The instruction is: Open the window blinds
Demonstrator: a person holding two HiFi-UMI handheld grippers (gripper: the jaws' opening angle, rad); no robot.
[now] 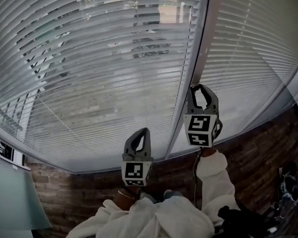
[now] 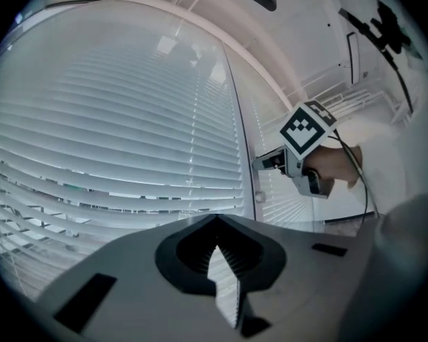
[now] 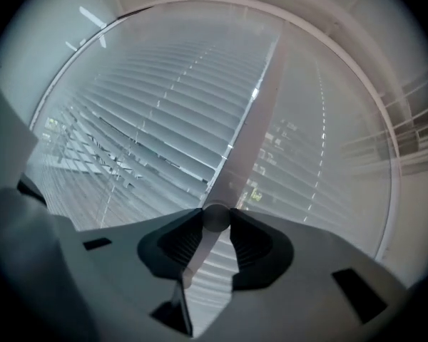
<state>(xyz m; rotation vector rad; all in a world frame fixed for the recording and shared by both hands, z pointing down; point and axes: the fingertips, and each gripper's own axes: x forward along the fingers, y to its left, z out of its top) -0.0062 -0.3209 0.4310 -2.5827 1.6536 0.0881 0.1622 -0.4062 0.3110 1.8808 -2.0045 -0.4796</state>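
Note:
White slatted blinds (image 1: 99,68) cover the big left pane, their slats partly tilted so the outdoors shows through. A second blind (image 1: 248,58) hangs to the right of the pale frame post (image 1: 201,48). My right gripper (image 1: 194,87) is raised against that post, shut on the clear tilt wand (image 3: 189,266), whose round section sits between its tips (image 3: 215,218). The left gripper view shows the right gripper (image 2: 260,164) with the wand's end knob (image 2: 259,197) below it. My left gripper (image 1: 145,131) is lower and to the left, off the slats, shut (image 2: 215,219) on nothing.
A brick wall (image 1: 258,152) runs under the window sill. A pale panel (image 1: 10,197) stands at the lower left. Dark gear (image 1: 288,182) lies at the lower right. White sleeves (image 1: 213,177) fill the bottom middle.

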